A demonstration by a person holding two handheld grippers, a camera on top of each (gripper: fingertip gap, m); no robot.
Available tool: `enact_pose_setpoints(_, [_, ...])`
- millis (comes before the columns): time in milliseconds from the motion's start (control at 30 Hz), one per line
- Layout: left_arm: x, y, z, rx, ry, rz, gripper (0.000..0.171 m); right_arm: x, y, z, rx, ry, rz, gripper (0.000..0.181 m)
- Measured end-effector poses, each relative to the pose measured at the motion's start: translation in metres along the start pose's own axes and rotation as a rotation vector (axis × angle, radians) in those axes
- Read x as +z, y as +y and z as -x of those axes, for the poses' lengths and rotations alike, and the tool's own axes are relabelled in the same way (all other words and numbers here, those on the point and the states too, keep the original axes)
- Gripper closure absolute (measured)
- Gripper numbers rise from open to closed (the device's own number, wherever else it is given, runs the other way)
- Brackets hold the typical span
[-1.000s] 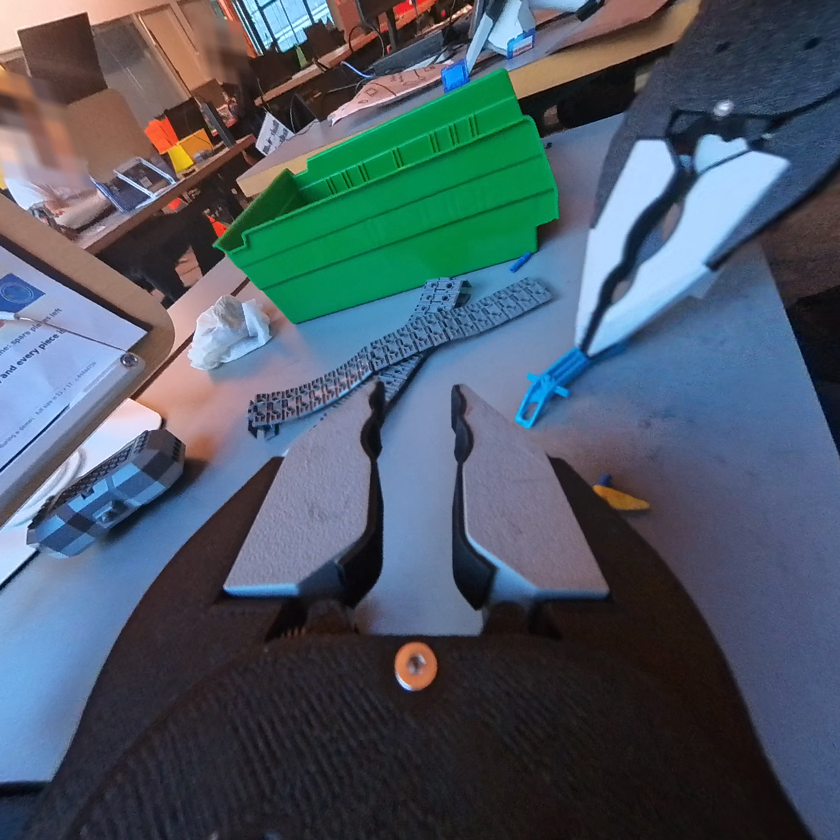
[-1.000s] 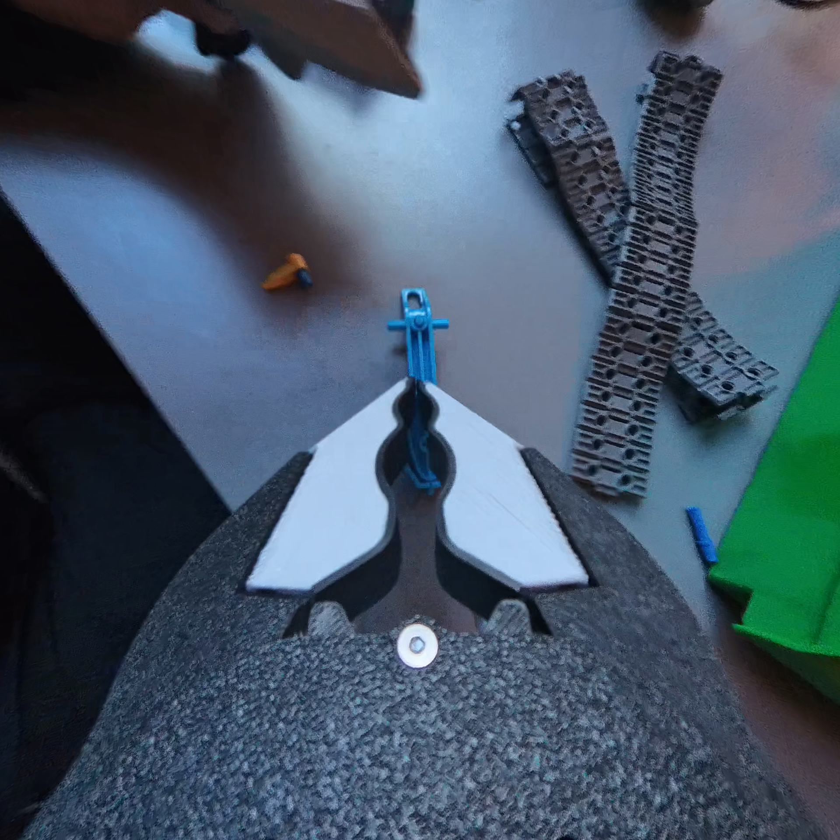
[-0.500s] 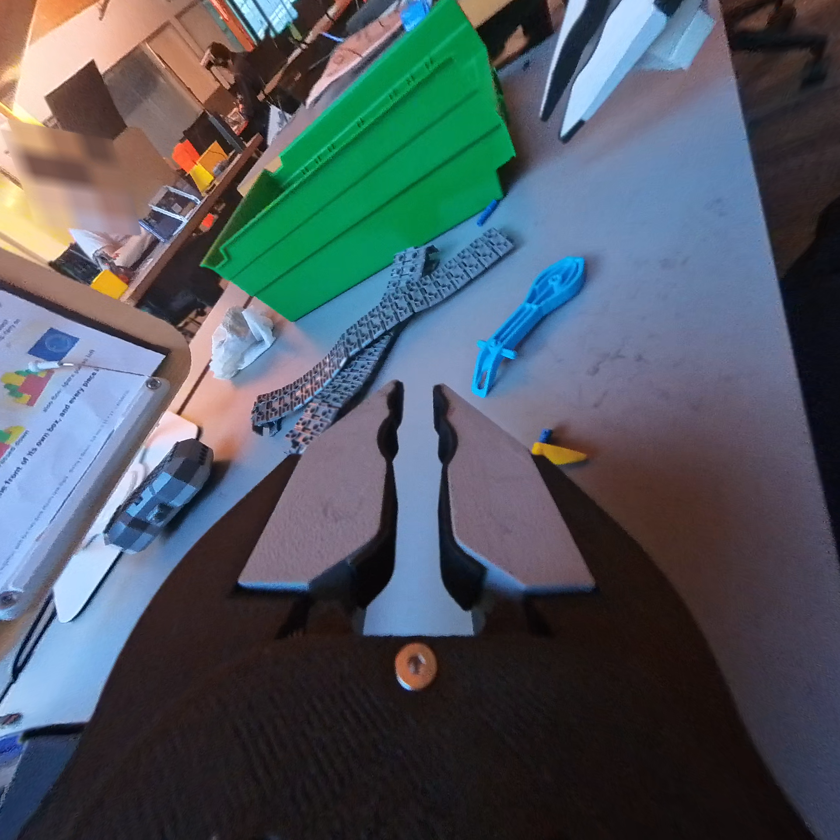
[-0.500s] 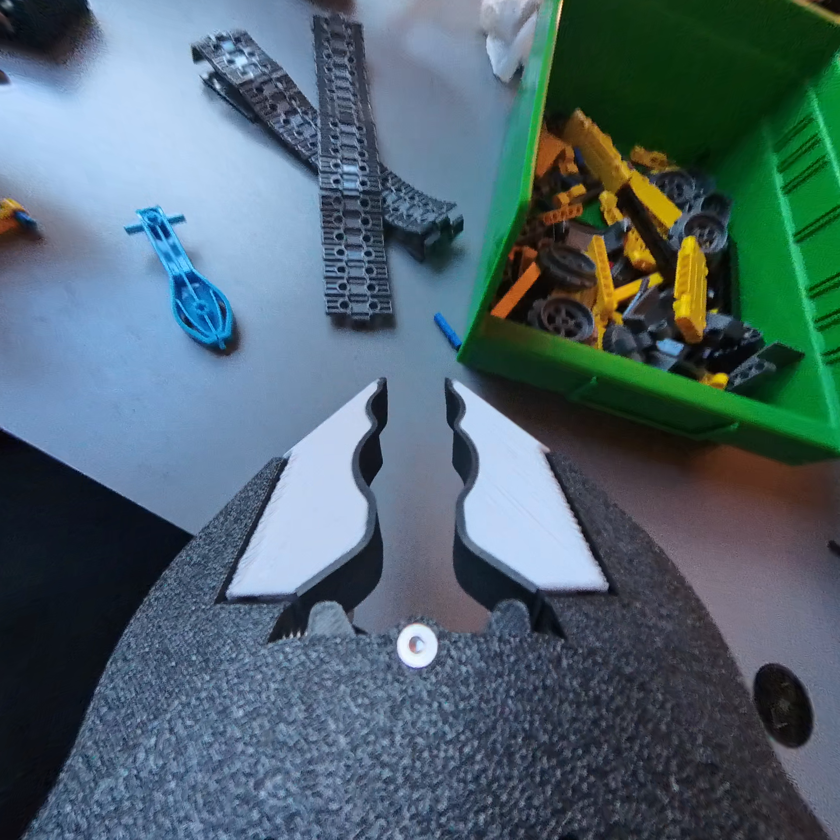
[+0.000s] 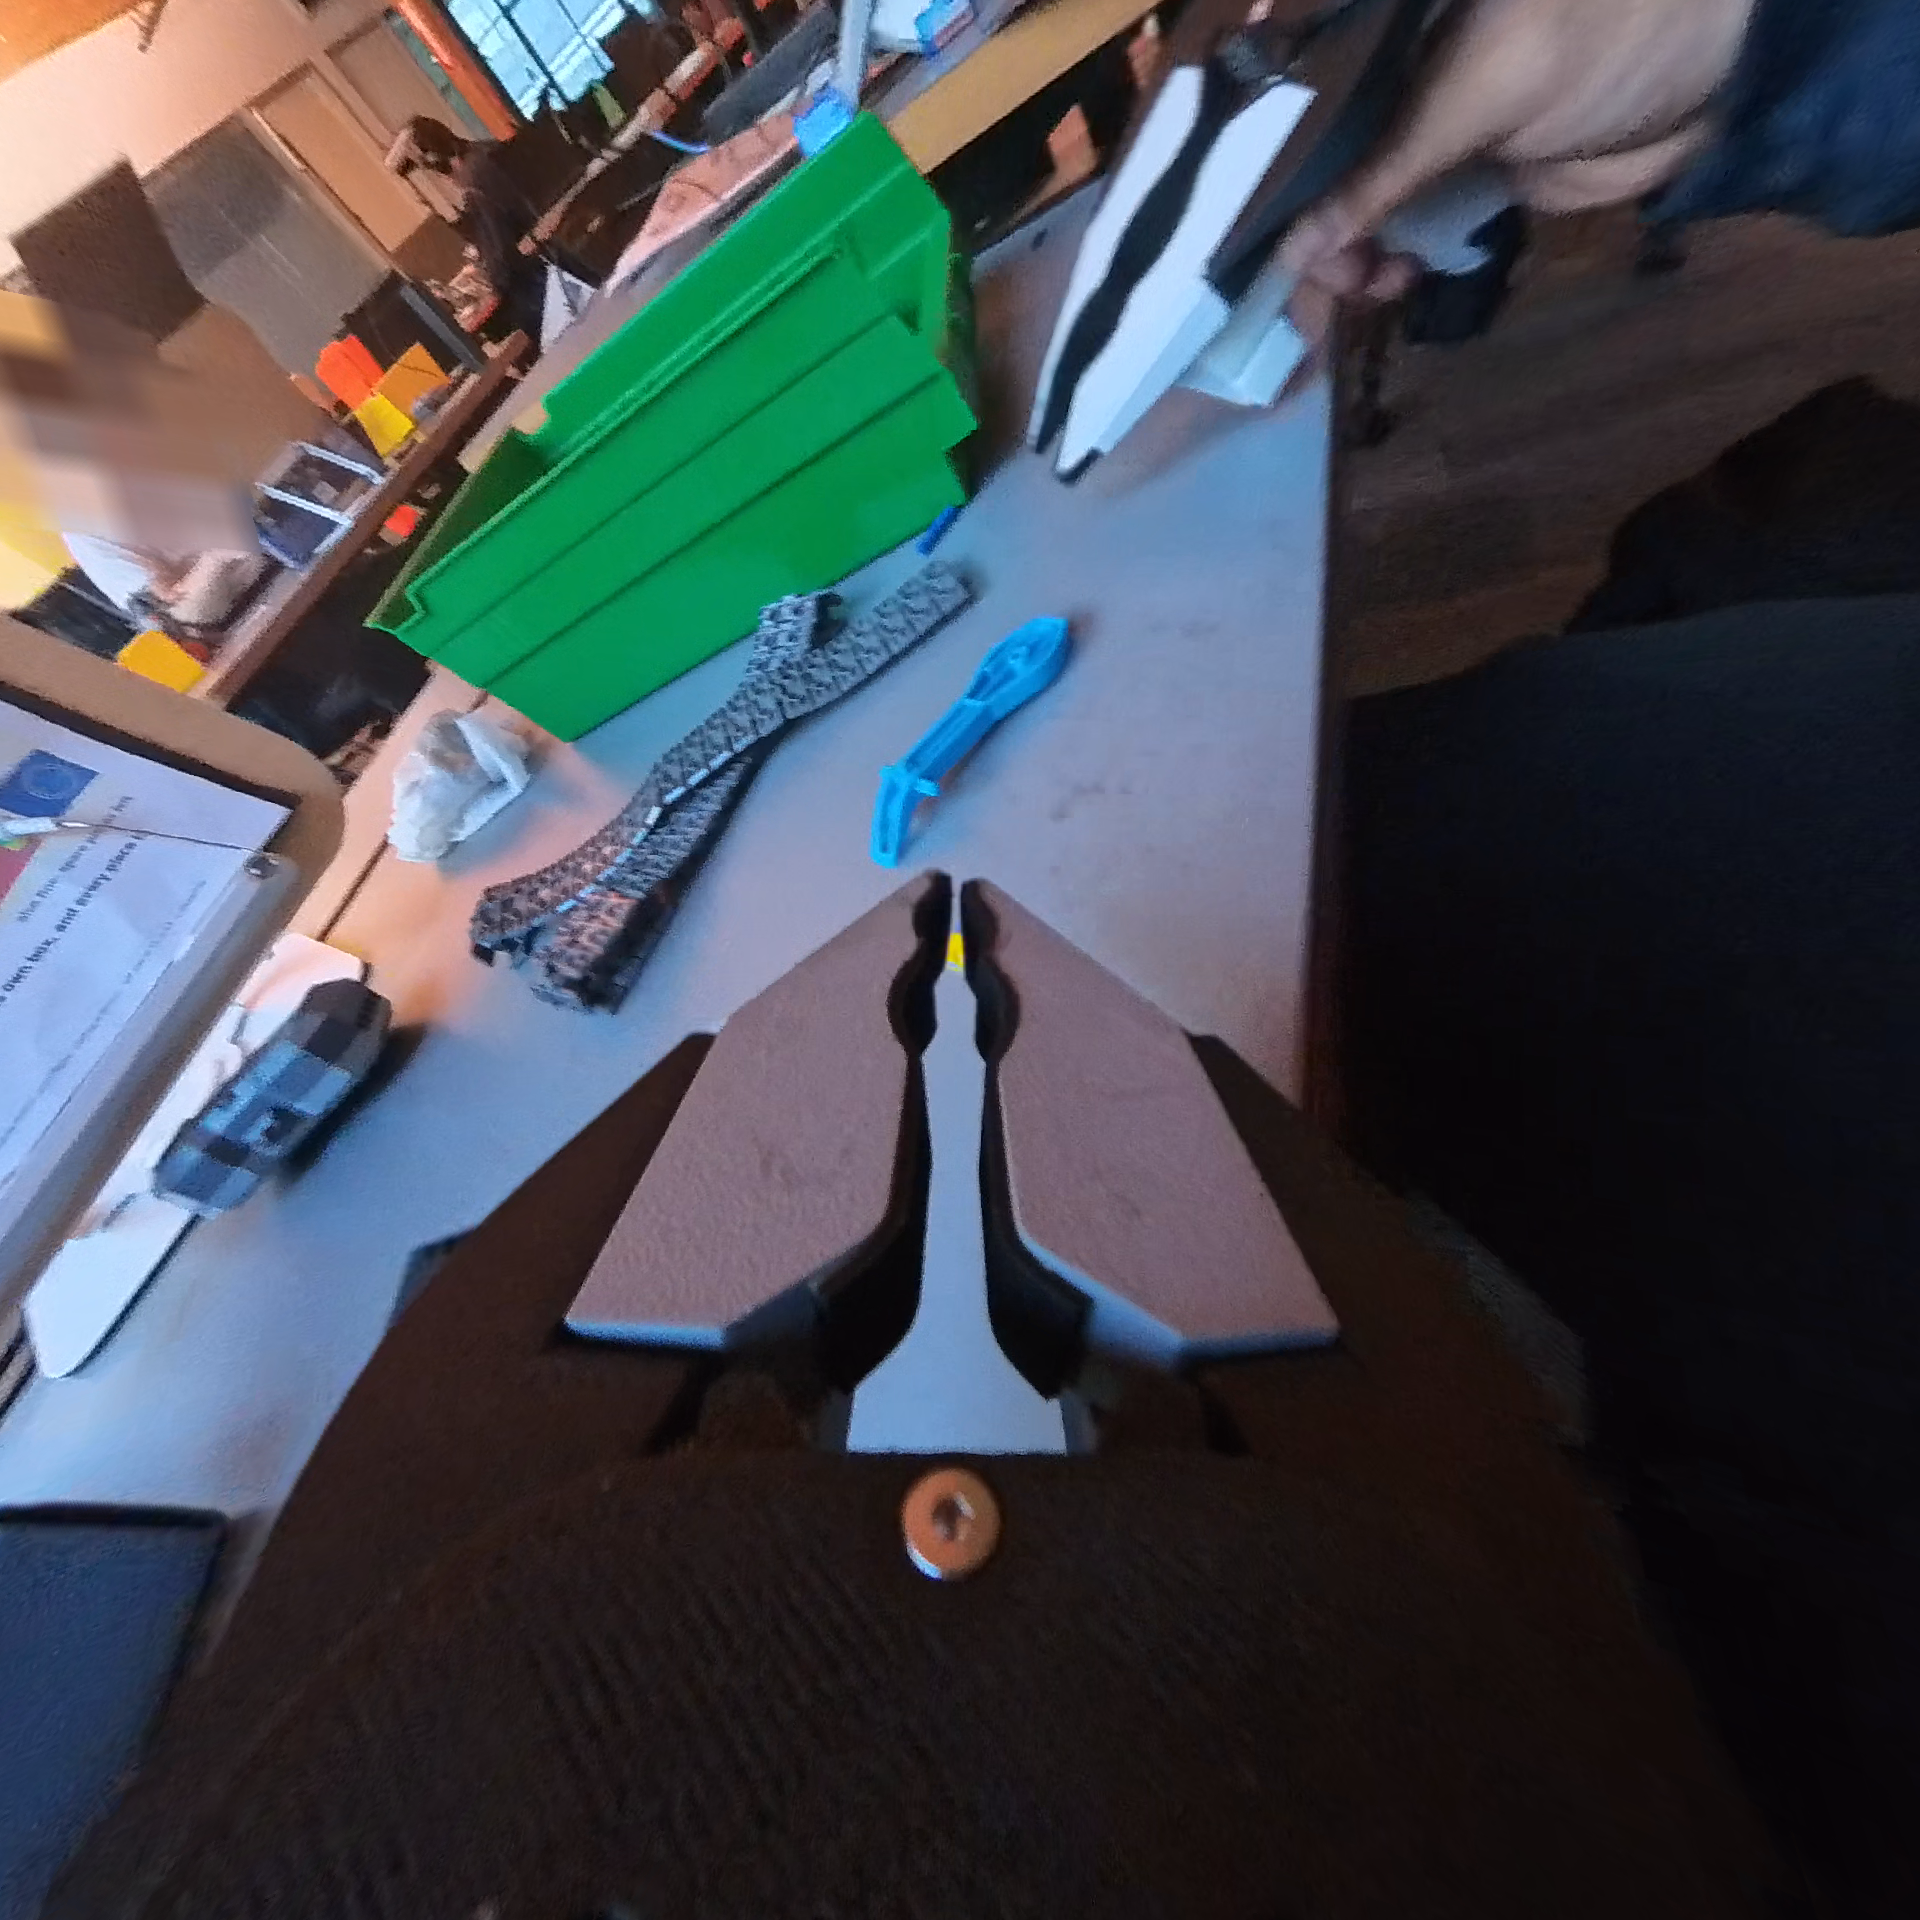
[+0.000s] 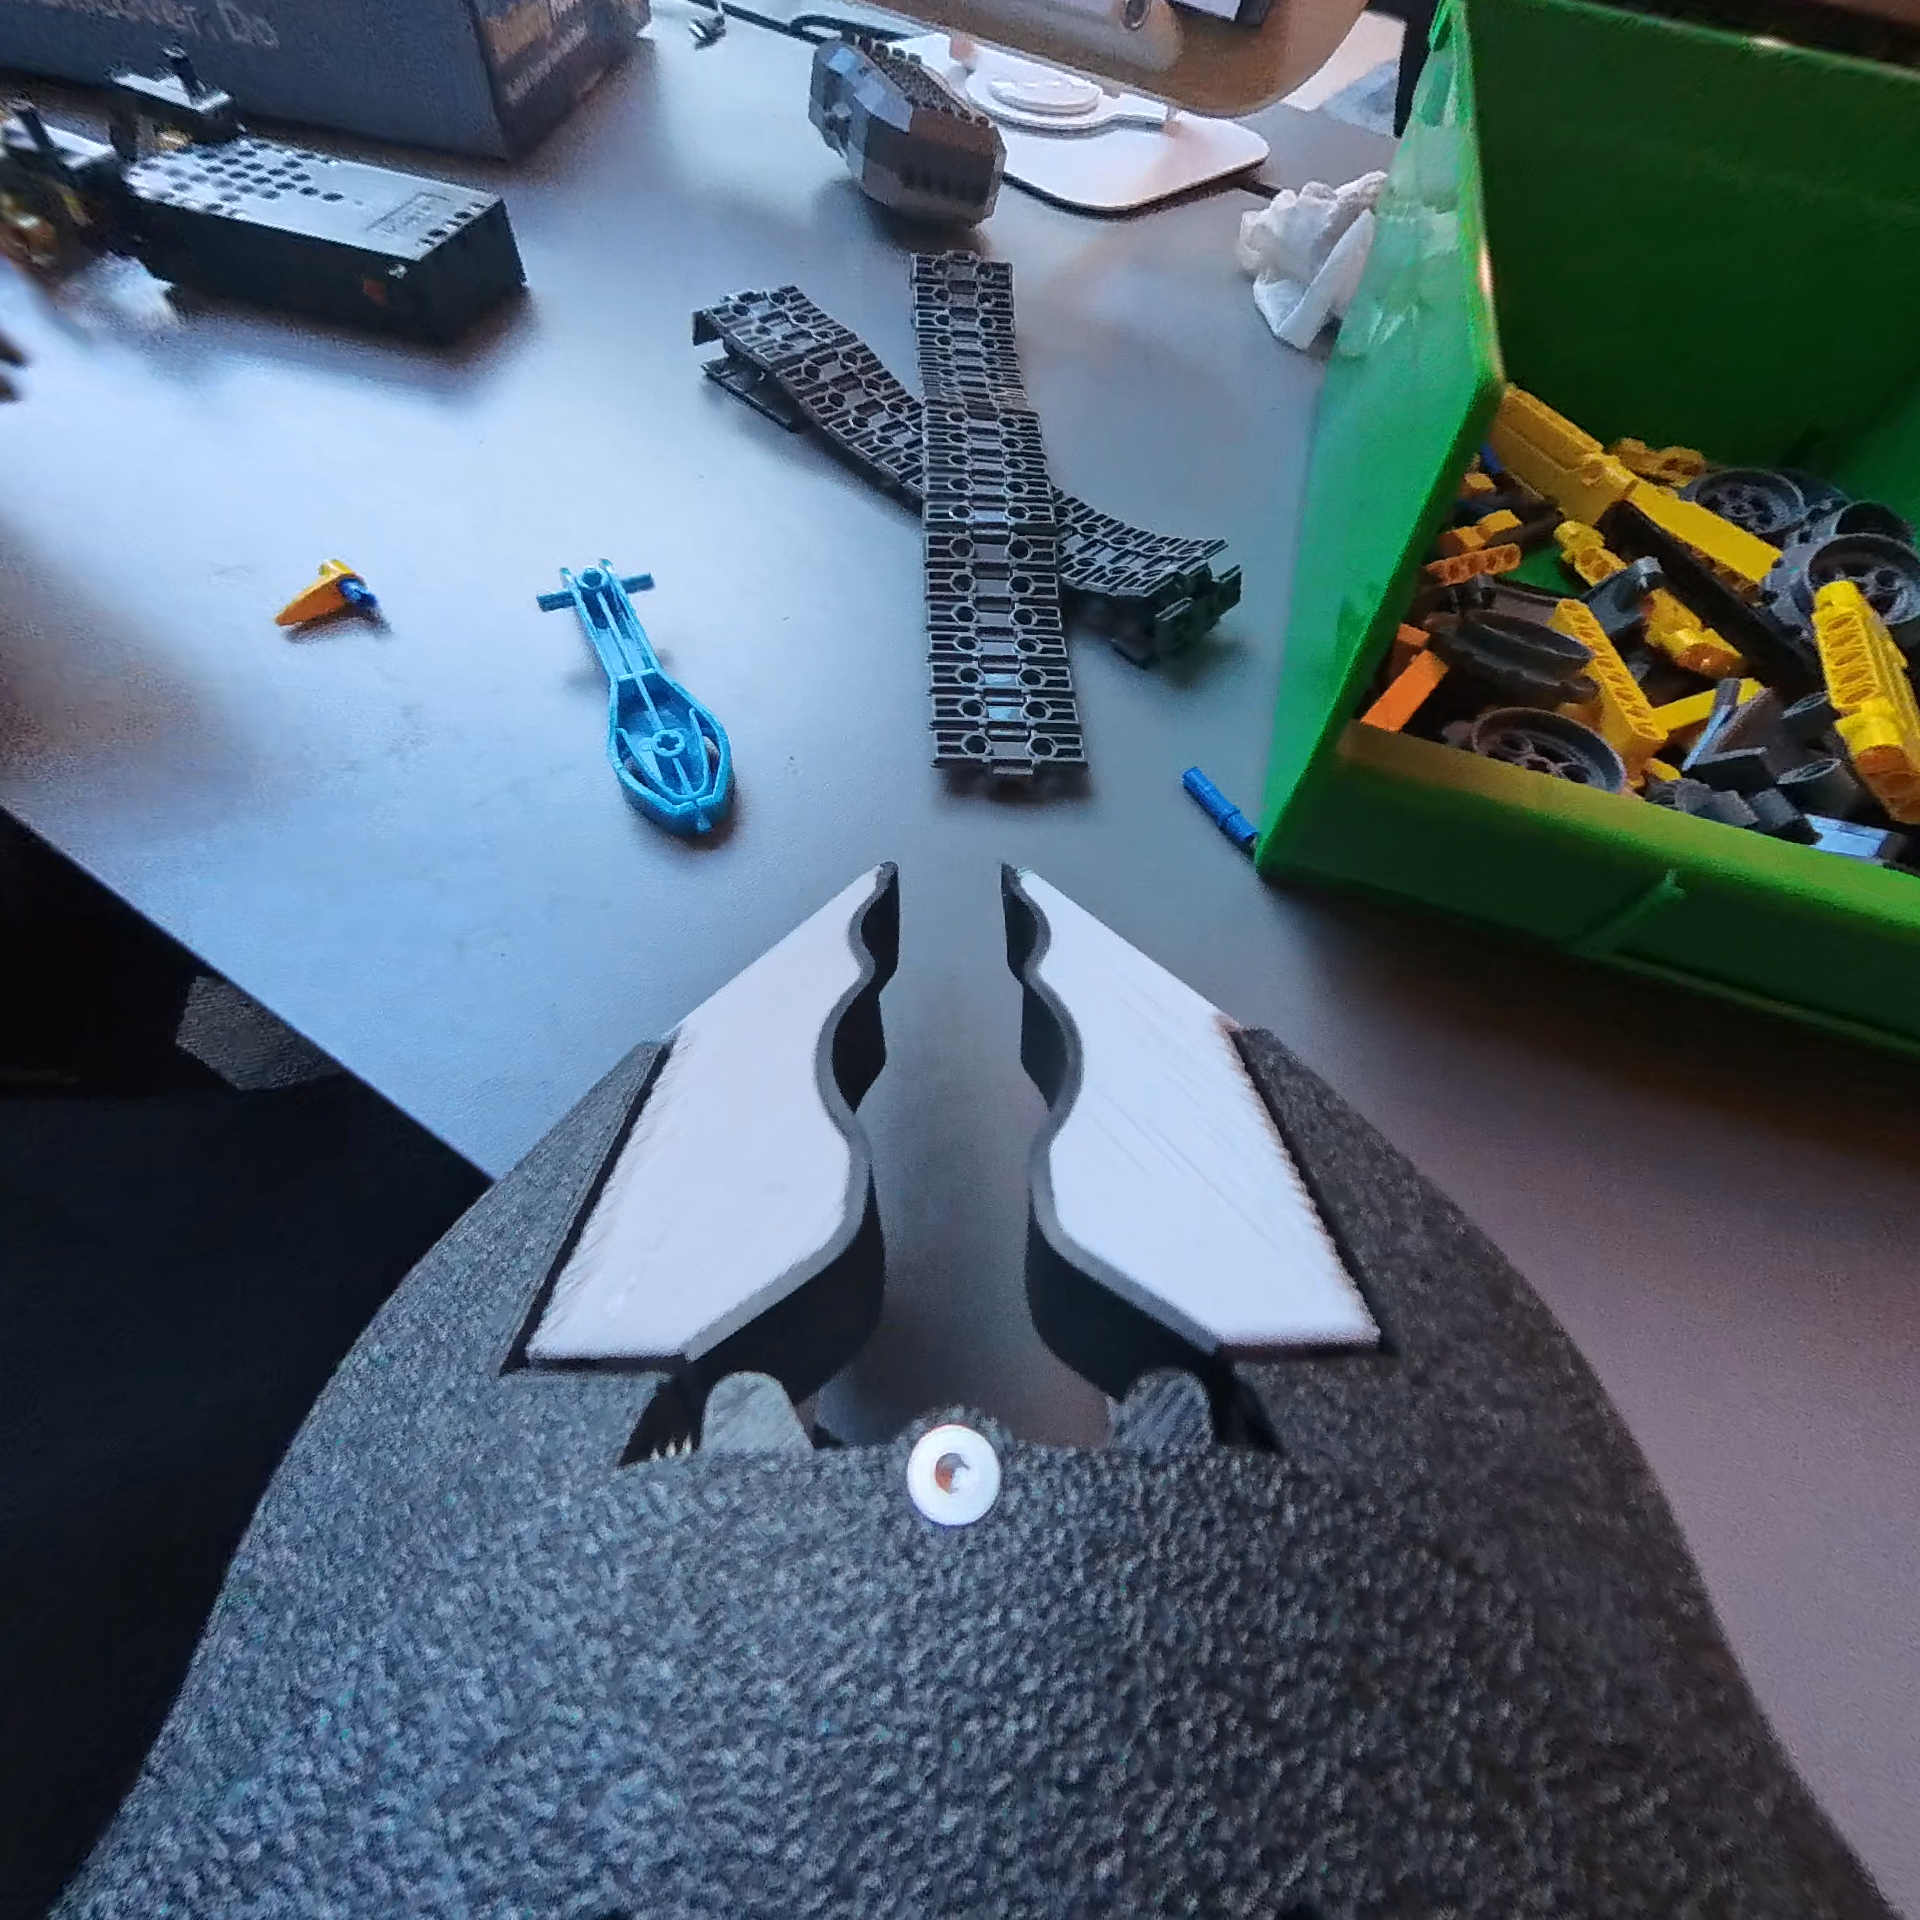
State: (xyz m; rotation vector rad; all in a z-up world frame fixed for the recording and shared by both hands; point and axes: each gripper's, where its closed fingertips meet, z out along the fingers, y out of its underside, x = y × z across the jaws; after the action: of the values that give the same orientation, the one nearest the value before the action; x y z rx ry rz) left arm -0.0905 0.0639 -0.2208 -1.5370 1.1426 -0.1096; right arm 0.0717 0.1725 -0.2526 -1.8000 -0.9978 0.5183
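Note:
My left gripper (image 5: 954,894) is shut to a thin slit and holds nothing. A small yellow wedge piece (image 5: 954,951) shows through the slit and lies free on the table (image 6: 317,605). My right gripper (image 6: 949,883) is open and empty above the grey table. It hangs near the corner of the green bin (image 6: 1382,520) and shows in the left wrist view (image 5: 1060,457), held by a hand. A blue paddle-shaped piece (image 6: 660,717) lies flat on the table (image 5: 971,717). Two crossed dark track strips (image 6: 987,582) lie beside the bin (image 5: 727,748).
The bin (image 5: 707,488) holds several yellow, orange and black bricks and wheels. A small blue pin (image 6: 1216,805) lies at its corner. A crumpled tissue (image 6: 1309,260), a grey faceted block (image 6: 904,135) and a long black block (image 6: 312,234) lie farther back. The table edge (image 5: 1320,727) is close. About 20 cm separates my left fingertips from my right. From the left gripper's tips to the grey faceted block (image 6: 904,135) is close to 30 cm.
My right gripper let go of the blue piece, opened, and drew back towards the bin. My left gripper closed from open to a thin slit and moved over the yellow wedge.

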Motion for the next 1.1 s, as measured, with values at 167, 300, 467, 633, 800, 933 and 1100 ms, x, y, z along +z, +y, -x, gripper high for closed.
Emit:
enact_pose_setpoints(167, [-0.037, 0.005, -0.013, -0.069, 0.012, 0.001, 0.17, -0.012, -0.039, 0.016, -0.002, -0.05, -0.088, 0.159])
enact_pose_setpoints(300, [-0.052, 0.015, -0.013, -0.128, 0.02, 0.017, 0.168, -0.011, -0.068, 0.052, 0.086, -0.225, -0.154, 0.152])
enact_pose_setpoints(467, [-0.058, 0.016, -0.009, -0.139, 0.0, -0.001, 0.17, 0.011, -0.084, 0.091, 0.023, -0.341, -0.133, 0.15])
enact_pose_setpoints(633, [-0.052, 0.024, -0.008, -0.193, 0.032, 0.053, 0.169, 0.045, -0.094, 0.116, -0.107, -0.404, -0.068, 0.148])
enact_pose_setpoints(800, [-0.054, 0.024, 0.0, -0.262, 0.02, 0.043, 0.168, 0.074, -0.091, 0.129, -0.209, -0.429, -0.101, 0.15])
enact_pose_setpoints(933, [-0.055, 0.023, 0.001, -0.256, 0.01, 0.027, 0.169, 0.081, -0.078, 0.132, -0.259, -0.454, -0.05, 0.155])
enact_pose_setpoints(1100, [-0.051, 0.027, -0.005, -0.219, 0.023, 0.07, 0.167, 0.076, -0.083, 0.131, -0.236, -0.474, -0.089, 0.155])
